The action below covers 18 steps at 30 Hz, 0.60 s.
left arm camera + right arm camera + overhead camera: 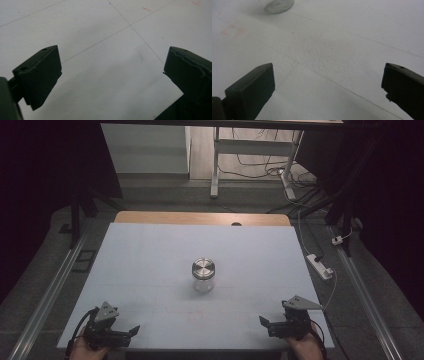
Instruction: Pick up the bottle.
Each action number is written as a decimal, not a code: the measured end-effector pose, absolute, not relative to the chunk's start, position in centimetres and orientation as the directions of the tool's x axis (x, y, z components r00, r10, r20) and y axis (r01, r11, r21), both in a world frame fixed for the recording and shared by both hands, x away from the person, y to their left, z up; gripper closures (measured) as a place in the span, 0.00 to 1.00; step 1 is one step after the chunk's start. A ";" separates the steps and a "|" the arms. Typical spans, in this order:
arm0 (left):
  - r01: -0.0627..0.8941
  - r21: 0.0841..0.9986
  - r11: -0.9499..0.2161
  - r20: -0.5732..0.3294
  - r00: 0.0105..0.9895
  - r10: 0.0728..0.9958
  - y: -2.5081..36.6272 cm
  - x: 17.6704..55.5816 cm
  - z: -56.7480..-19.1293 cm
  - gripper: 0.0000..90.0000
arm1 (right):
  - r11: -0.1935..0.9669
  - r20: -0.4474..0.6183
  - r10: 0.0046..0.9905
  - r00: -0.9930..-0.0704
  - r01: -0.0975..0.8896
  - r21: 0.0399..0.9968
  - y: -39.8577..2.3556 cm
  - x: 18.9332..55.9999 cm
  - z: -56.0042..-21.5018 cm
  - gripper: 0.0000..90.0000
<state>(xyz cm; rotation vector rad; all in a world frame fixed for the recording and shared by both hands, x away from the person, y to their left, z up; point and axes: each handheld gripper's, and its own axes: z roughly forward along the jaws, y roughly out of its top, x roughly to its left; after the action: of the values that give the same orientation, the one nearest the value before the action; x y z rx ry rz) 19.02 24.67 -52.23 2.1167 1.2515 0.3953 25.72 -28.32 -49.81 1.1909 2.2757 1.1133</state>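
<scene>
A small clear glass jar (203,274) with a round metal lid stands upright near the middle of the white table top (150,250). Its base (279,5) shows at the top left of the right gripper view. My left gripper (131,331) rests at the table's near left corner and points right; its jaws stand open over bare table (112,62). At the near right corner my right gripper (265,325) points left, open as well, with nothing between its jaws (328,72). Both grippers are well short of the jar.
A wooden strip (200,217) borders the table's far edge. A white power strip (320,266) with cables lies on the floor to the right. White desk legs (215,165) stand behind the table. Faint lines and red marks (233,31) cross the table surface.
</scene>
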 end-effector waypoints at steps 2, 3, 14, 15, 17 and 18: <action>0.670 0.662 -0.337 -0.072 0.504 0.861 24.8 19.0 -52.2 0.03 | 0.342 0.062 0.802 -0.595 0.541 0.769 -28.3 25.8 -49.8 0.00; 0.670 0.662 -0.337 -0.072 0.504 0.861 24.8 19.0 -52.2 0.03 | 0.345 0.063 0.801 -0.595 0.544 0.765 -28.3 25.8 -49.8 0.00; 0.668 0.665 -0.335 -0.084 0.512 0.855 24.8 19.0 -52.2 0.03 | 0.359 0.078 0.779 -0.622 0.544 0.758 -28.3 25.9 -49.9 0.00; 0.668 0.664 -0.336 -0.085 0.514 0.854 24.9 19.0 -52.2 0.03 | 0.357 0.083 0.775 -0.626 0.543 0.760 -28.3 25.9 -49.9 0.00; 0.668 0.664 -0.336 -0.086 0.515 0.853 24.8 19.0 -52.2 0.03 | 0.357 0.084 0.775 -0.627 0.543 0.760 -28.3 25.9 -49.9 0.00; 0.667 0.665 -0.336 -0.086 0.516 0.852 24.8 19.0 -52.2 0.03 | 0.357 0.086 0.772 -0.629 0.543 0.760 -28.3 25.9 -49.9 0.00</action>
<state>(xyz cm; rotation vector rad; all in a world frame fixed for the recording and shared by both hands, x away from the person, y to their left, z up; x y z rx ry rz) 19.01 24.83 -52.22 2.1057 1.2330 0.3663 25.93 -28.35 -49.85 1.1679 2.3365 1.1415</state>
